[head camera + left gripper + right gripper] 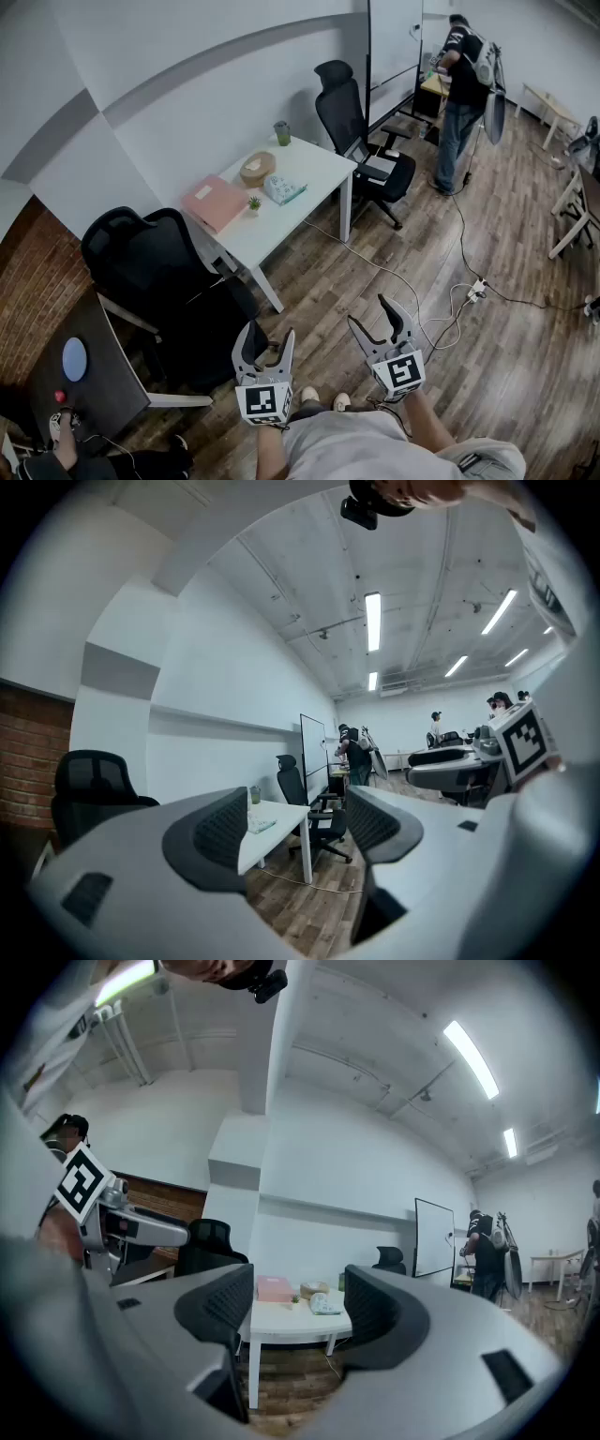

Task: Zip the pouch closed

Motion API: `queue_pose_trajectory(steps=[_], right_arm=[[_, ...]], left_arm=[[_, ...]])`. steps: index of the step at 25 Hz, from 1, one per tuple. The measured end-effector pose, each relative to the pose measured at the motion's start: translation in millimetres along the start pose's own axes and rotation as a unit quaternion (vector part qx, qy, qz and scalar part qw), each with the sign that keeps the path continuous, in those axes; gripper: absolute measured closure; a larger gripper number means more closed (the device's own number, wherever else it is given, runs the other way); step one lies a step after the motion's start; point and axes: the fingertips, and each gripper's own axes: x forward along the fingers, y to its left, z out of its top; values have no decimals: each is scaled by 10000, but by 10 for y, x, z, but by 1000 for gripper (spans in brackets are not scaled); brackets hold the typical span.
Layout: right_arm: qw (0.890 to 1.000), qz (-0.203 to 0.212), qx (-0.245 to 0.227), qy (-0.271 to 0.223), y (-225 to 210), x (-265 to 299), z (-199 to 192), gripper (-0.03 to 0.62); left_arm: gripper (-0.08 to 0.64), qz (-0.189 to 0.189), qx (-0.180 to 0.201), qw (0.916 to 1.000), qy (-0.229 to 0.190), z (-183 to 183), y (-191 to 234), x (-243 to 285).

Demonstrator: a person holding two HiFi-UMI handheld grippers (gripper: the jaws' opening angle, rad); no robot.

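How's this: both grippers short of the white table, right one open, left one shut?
Wrong on the left gripper: it is open and empty, as the left gripper view shows. Both stand short of the white table, right gripper open.

Holding left gripper [268,336] and right gripper [370,314] level and side by side, pointing forward, both pairs of jaws spread wide and empty.

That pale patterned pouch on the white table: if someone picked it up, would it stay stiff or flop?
Probably floppy: the pouch looks like soft fabric, lying puffy and uneven on the table. Likely light, since it looks small against the tabletop. It shouldn't roll, though it might slide on that smooth top.
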Motion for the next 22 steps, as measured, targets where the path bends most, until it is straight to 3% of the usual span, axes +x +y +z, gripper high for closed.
queue_pose_trajectory(steps=[3, 6, 14, 22], right_arm=[[9999, 67, 113, -5, -25, 42, -41, 296], [9998, 116, 148, -118, -39, 106, -55, 235], [10000, 10, 16, 92, -190, 389, -247, 284], [9996, 84, -89, 258, -354, 891, -300, 259]], left_arm=[[247, -24, 22, 10000, -9, -6, -39, 64], [249, -49, 11, 10000, -4, -40, -54, 138], [249, -44, -2, 10000, 16, -158, 29, 452], [249, -15, -30, 10000, 52, -250, 291, 985]])
